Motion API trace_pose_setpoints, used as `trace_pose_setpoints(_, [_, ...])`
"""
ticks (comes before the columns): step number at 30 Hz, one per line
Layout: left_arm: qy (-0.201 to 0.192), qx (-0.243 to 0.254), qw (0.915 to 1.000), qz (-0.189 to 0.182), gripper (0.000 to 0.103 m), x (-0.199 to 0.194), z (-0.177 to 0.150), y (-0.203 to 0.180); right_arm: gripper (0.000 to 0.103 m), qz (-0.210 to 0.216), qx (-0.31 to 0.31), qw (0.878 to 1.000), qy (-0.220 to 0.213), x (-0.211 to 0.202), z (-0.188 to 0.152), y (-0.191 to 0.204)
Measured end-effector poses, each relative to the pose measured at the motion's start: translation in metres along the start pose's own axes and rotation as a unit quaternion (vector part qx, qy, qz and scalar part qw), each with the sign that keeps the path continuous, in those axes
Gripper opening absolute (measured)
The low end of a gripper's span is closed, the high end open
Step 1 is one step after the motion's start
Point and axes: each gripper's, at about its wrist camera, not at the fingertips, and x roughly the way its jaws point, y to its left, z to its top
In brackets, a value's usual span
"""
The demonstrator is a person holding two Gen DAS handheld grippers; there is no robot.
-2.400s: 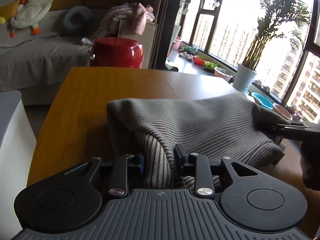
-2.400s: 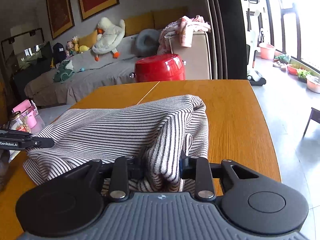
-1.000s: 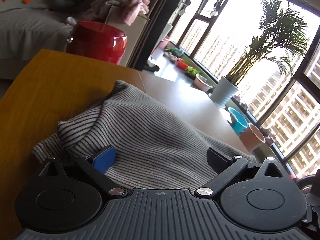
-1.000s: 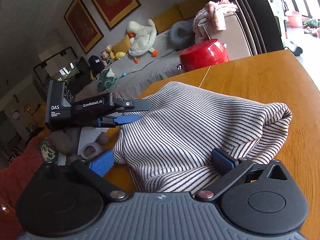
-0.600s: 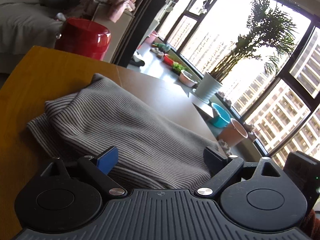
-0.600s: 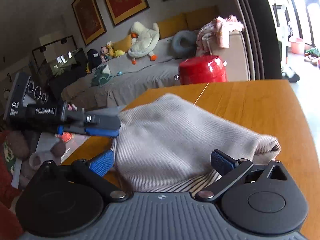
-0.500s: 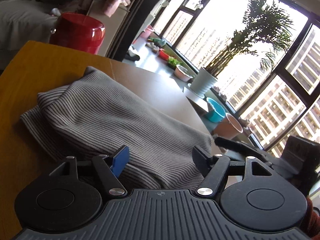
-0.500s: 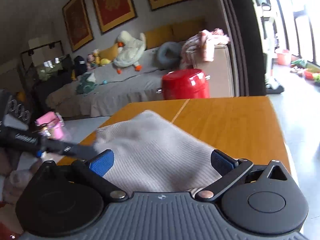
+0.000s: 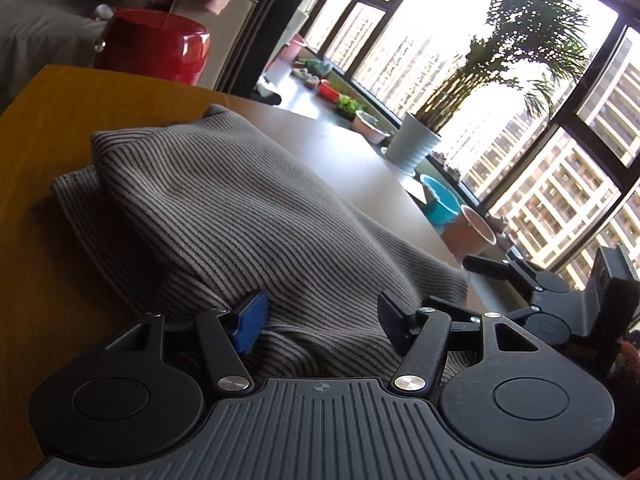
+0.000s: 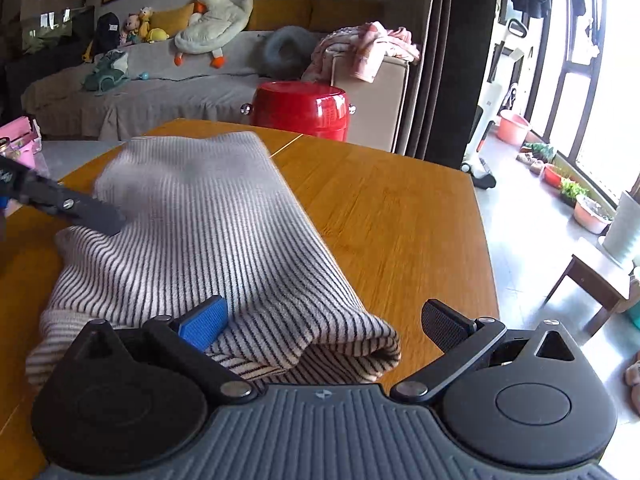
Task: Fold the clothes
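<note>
Striped knit sweater lay folded in a thick bundle on the wooden tabletop, its near edge right under both grippers. Left gripper had fingers spread, straddling the fabric but pinching nothing; right gripper was also spread wide — its blue pad rested on the cloth, the other finger over bare wood. Risk: the bulky top layer looked loose, so a snagged fingertip on pulling back could drag it open — or nudge the bundle toward the near tabletop edge.
</note>
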Motion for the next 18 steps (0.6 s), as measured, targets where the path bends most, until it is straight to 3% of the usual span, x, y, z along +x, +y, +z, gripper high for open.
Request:
trace_pose_setpoints(4, [-0.012,-0.004,0.9999,0.007,0.067,0.003,0.005,0.006,0.103,0.048,-0.012,0.999,0.002,-0.016,-0.008,0.018])
trace_pose_setpoints(11, [-0.018,0.008,0.9997,0.014,0.069,-0.001,0.002,0.007,0.103,0.047,-0.029,0.998,-0.02,-0.028,0.008,0.023])
trace_pose_setpoints(12, [-0.018,0.012,0.9996,0.019,0.073,-0.002,0.001,0.006,0.103,0.06,-0.019,0.998,-0.031,-0.031,0.013,0.022])
trace_pose_setpoints(15, [-0.02,0.015,0.9995,0.02,0.074,-0.005,-0.004,0.007,0.103,0.116,0.01,0.992,-0.057,-0.037,0.023,0.021])
trace_pose_setpoints(18, [-0.023,0.01,0.9995,0.018,0.076,-0.005,-0.005,0.008,0.103,0.157,0.012,0.986,-0.053,-0.029,0.025,0.032])
